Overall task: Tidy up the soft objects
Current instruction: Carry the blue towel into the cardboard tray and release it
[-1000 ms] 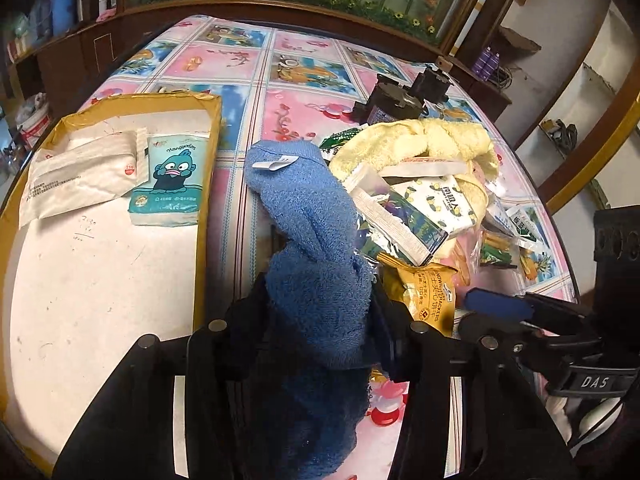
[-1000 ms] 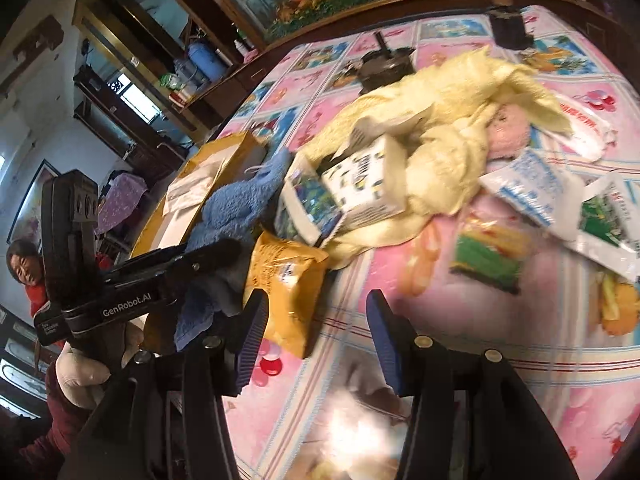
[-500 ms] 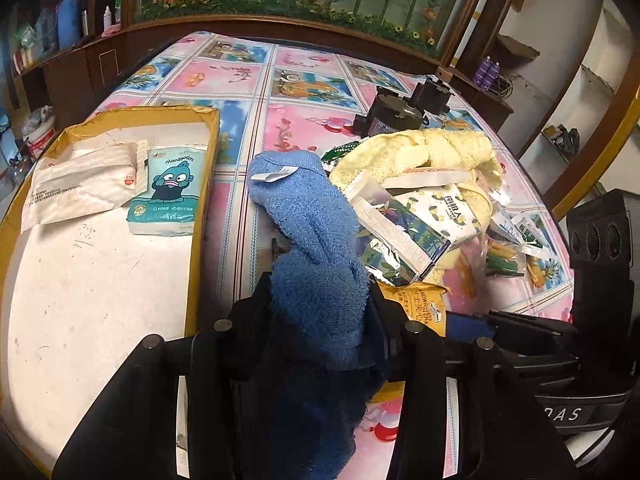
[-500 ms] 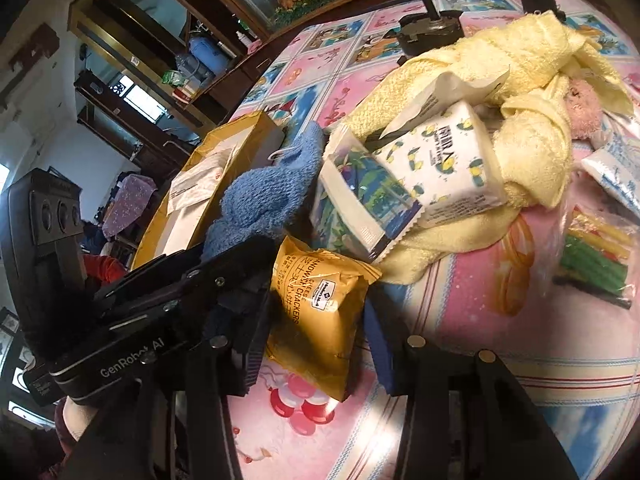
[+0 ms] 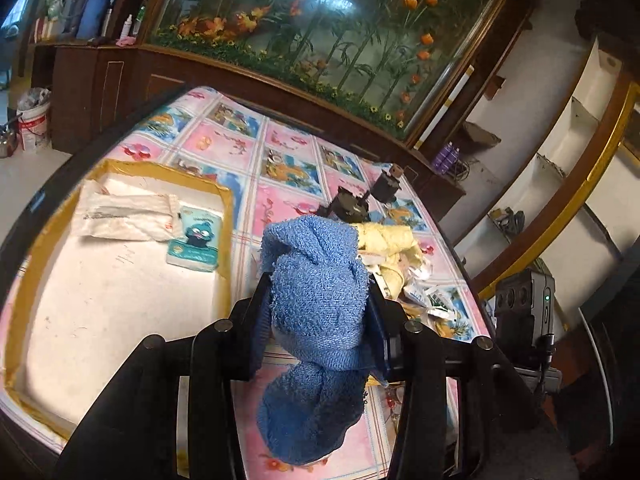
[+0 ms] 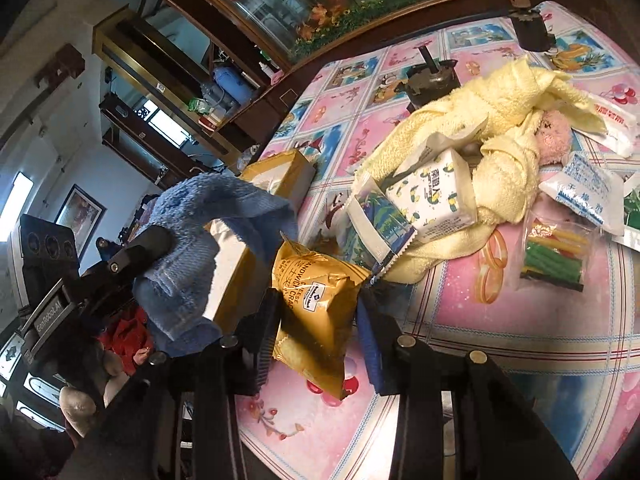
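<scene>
My left gripper point(image 5: 318, 312) is shut on a blue towel point(image 5: 316, 292) and holds it lifted off the table, just right of the yellow-rimmed white tray point(image 5: 228, 240). The towel also shows in the right wrist view point(image 6: 188, 248), hanging from the left gripper. My right gripper point(image 6: 316, 320) has its jaws around an orange cracker packet point(image 6: 316, 312) that lies on the flowered tablecloth point(image 6: 500, 340). A yellow towel point(image 6: 496, 140) lies in the pile behind, with a pink plush toy point(image 6: 554, 138) in it.
The tray holds a white pouch point(image 5: 124, 216) and a tissue pack point(image 5: 196, 240). On the yellow towel lie a tissue pack point(image 6: 436, 192) and a blue snack bag point(image 6: 376, 220). Other packets point(image 6: 556, 256) lie to the right. Two dark metal parts point(image 6: 432, 80) stand behind.
My left gripper has lifted the blue towel up off the table. My right gripper has moved forward and closed its jaws around the orange cracker packet.
</scene>
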`<act>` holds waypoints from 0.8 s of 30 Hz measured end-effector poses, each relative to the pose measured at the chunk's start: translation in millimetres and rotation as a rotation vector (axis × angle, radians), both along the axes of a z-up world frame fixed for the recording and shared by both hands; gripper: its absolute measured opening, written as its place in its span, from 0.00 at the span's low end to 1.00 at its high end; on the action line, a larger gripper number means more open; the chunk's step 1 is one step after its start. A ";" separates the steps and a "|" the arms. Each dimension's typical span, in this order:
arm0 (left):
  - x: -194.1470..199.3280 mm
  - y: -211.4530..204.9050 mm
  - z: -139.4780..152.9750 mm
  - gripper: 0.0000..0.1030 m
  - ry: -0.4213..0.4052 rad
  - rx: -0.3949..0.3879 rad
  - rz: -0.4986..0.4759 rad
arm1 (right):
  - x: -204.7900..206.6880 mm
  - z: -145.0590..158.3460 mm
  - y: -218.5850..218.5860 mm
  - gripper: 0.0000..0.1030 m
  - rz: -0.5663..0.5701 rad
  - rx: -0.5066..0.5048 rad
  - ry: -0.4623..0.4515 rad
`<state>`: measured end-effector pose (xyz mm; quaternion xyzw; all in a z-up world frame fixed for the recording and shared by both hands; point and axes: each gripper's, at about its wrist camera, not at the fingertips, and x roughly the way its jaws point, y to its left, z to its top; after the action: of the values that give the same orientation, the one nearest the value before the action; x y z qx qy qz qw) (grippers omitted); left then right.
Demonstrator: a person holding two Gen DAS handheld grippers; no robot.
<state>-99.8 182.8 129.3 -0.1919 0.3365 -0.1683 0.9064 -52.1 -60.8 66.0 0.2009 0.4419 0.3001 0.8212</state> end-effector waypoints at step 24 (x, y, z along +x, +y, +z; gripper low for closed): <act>69.2 136.7 -73.3 0.45 0.237 0.177 0.334 | 73.4 -1.8 177.9 0.36 0.222 -0.150 0.045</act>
<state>-30.6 319.5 56.0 -0.1831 0.4177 0.0383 0.8891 21.3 117.2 64.2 0.0956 0.5010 0.3507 0.7854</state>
